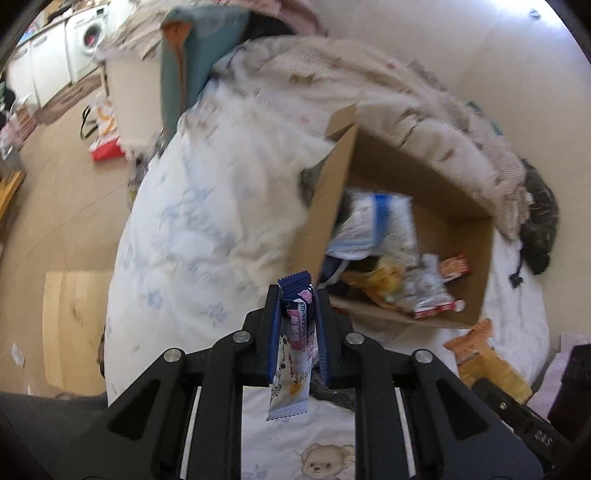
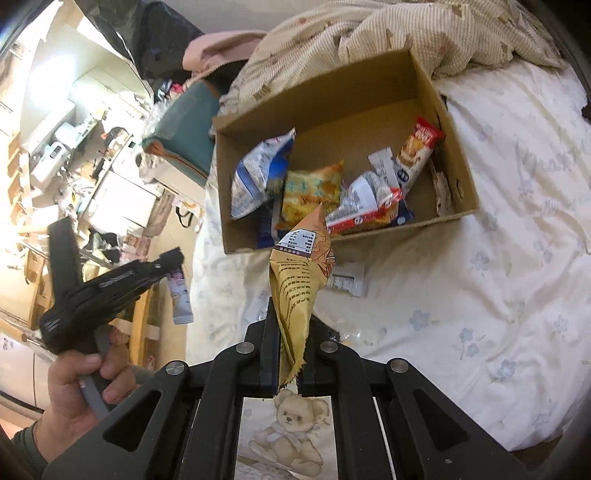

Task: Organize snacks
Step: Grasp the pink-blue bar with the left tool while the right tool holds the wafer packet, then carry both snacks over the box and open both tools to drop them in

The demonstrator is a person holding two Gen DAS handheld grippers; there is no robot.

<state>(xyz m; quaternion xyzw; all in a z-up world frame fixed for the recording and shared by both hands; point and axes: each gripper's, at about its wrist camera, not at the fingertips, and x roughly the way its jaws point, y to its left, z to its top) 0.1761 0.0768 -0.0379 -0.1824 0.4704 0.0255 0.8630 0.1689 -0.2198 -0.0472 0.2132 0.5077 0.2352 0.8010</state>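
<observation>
My left gripper (image 1: 297, 295) is shut on a slim blue-and-white snack stick (image 1: 291, 347), held above the bed short of the open cardboard box (image 1: 461, 236). In the right wrist view the same left gripper (image 2: 173, 258) hangs at the left with the snack stick (image 2: 180, 295) dangling from it, a hand on its handle. My right gripper (image 2: 295, 314) is shut on a yellow-brown snack packet (image 2: 301, 280), just in front of the cardboard box (image 2: 456, 162). Several wrapped snacks (image 2: 310, 188) lie inside the box.
The box sits on a bed with a white flowered sheet (image 2: 498, 277) and a bunched beige quilt (image 2: 369, 29) behind it. A small white packet (image 2: 347, 280) lies on the sheet by the box. An orange packet (image 1: 476, 354) lies near it. Cluttered floor and a washing machine (image 1: 90, 37) are at left.
</observation>
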